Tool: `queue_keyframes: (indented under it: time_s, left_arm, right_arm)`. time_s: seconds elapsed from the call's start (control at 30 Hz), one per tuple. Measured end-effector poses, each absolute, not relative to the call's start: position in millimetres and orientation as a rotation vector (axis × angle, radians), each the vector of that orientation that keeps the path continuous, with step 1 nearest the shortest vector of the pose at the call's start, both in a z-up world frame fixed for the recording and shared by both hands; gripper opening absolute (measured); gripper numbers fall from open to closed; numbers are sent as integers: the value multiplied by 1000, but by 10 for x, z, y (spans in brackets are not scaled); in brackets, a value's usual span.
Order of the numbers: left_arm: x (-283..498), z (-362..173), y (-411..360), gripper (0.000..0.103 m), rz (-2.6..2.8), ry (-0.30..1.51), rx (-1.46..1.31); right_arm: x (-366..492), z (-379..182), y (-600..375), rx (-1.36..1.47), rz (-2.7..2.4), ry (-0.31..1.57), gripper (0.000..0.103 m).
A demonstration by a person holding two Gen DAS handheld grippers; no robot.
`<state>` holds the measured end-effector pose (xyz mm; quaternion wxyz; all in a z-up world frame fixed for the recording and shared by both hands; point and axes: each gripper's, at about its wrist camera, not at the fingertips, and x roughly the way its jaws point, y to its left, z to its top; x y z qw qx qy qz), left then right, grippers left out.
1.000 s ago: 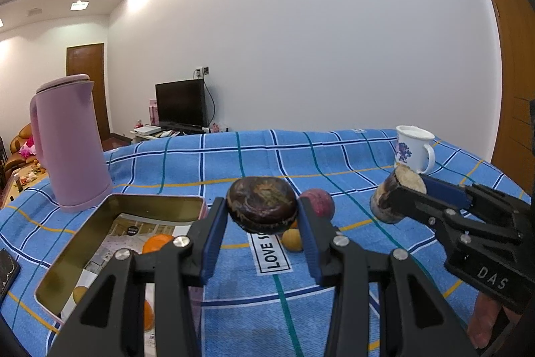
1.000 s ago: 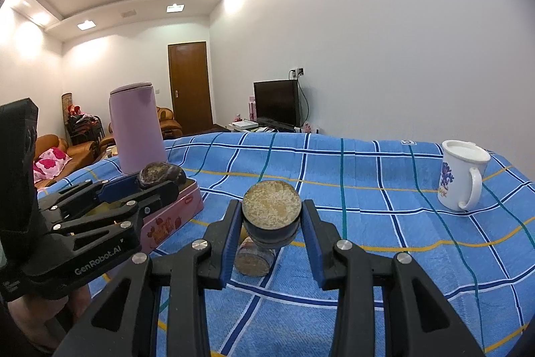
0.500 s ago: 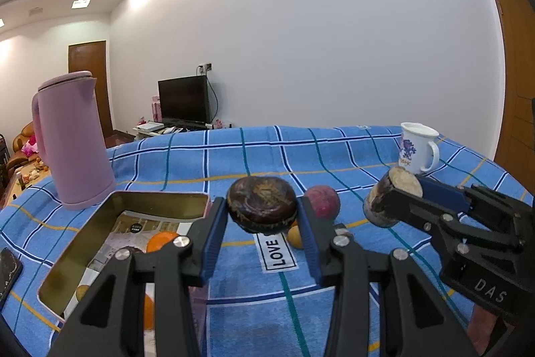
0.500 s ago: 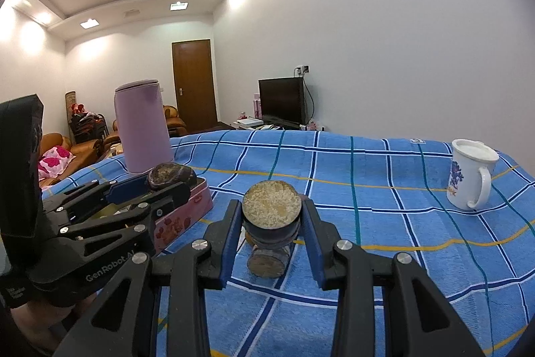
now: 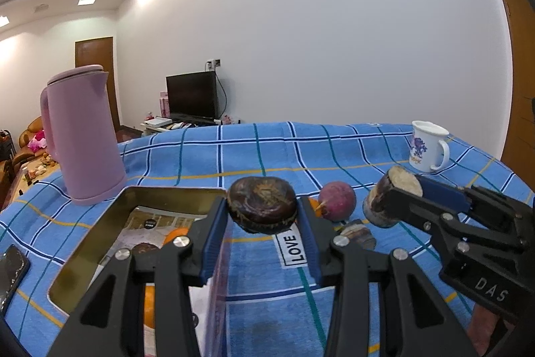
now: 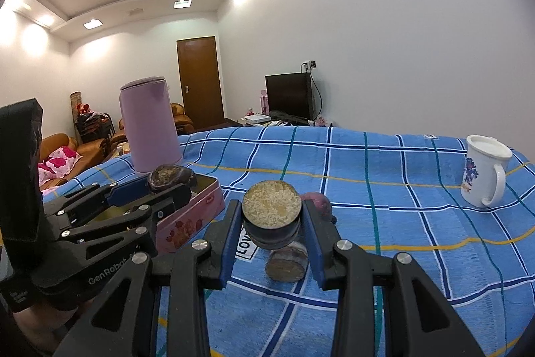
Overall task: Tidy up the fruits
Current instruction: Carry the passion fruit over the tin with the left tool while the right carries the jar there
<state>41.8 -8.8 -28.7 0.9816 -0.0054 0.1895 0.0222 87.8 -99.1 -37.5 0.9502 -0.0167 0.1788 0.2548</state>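
My left gripper (image 5: 262,213) is shut on a dark brown wrinkled fruit (image 5: 261,207), held above the right rim of the open tin box (image 5: 100,223); the gripper also shows in the right wrist view (image 6: 169,181). My right gripper (image 6: 271,216) is shut on a dark sugarcane piece (image 6: 271,209) with a pale cut face, held above the blue checked cloth (image 6: 384,189); the piece also shows in the left wrist view (image 5: 391,193). Another sugarcane piece (image 6: 287,261) lies on the cloth below it. A red-purple fruit (image 5: 336,200) sits on the cloth. Orange fruits (image 5: 175,233) lie in the tin.
A pink kettle (image 5: 82,136) stands behind the tin at the left. A white flowered mug (image 5: 428,149) stands at the far right. A black phone (image 5: 11,270) lies at the left edge. A "LOVE" label (image 5: 294,246) is sewn on the cloth.
Both grippers have moved a little left with their loads still held. The second sugarcane piece on the cloth has come into view in the left wrist view.
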Motion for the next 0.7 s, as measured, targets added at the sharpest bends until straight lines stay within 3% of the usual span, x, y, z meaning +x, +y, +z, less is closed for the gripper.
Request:
queue_keyframes:
  time_s: [0.7]
  left_arm:
    - [360,-294,312,44,116,379,-48]
  right_arm:
    - [899,-411,-583,-78,571,390,38]
